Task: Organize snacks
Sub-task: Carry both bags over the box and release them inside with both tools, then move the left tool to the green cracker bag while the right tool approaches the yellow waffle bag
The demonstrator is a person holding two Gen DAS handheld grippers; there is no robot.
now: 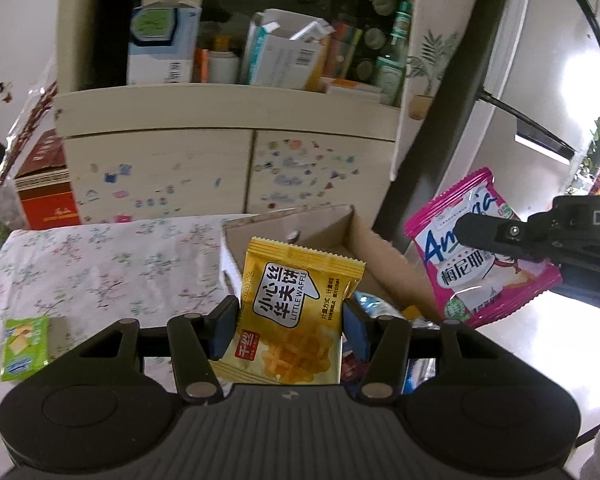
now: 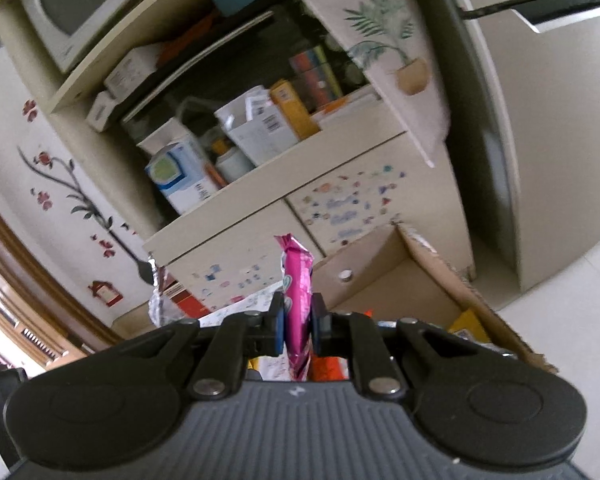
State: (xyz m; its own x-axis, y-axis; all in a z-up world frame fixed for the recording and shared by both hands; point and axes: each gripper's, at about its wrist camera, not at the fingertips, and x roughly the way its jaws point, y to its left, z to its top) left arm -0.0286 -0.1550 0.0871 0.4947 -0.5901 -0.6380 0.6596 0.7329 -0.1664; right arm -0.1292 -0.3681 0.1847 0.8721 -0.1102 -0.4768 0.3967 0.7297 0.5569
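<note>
A tall cream cabinet (image 1: pixel 228 116) fills the background, its open shelf crowded with cartons, bottles and boxes, and its two lower doors are dotted with small coloured stickers. In front of it stands a desk (image 1: pixel 100 256) covered with a white cloth printed with pink blossoms. Just right of the desk sits an open cardboard box (image 1: pixel 364 256) with its flaps up, and several wrapped snacks lie inside it, partly hidden.

The left gripper (image 1: pixel 290 330) is held up in front of the box. Its blue-padded fingers (image 1: pixel 223 330) press on both side edges of a yellow waffle packet (image 1: pixel 296 316), which stands upright and faces the camera above the near edge of the box.

To the right, the right gripper (image 2: pixel 296 328) is held in the air beside the box. Its fingers (image 2: pixel 278 330) are closed nearly together on a pink snack packet (image 1: pixel 480 248), pinching it flat. From the left wrist view the packet shows its white and pink face, tilted; from the right wrist view it is seen edge-on, upright between the pads.

A small green snack packet (image 1: pixel 24 348) lies flat on the desk cloth at the left, well apart from both grippers.
</note>
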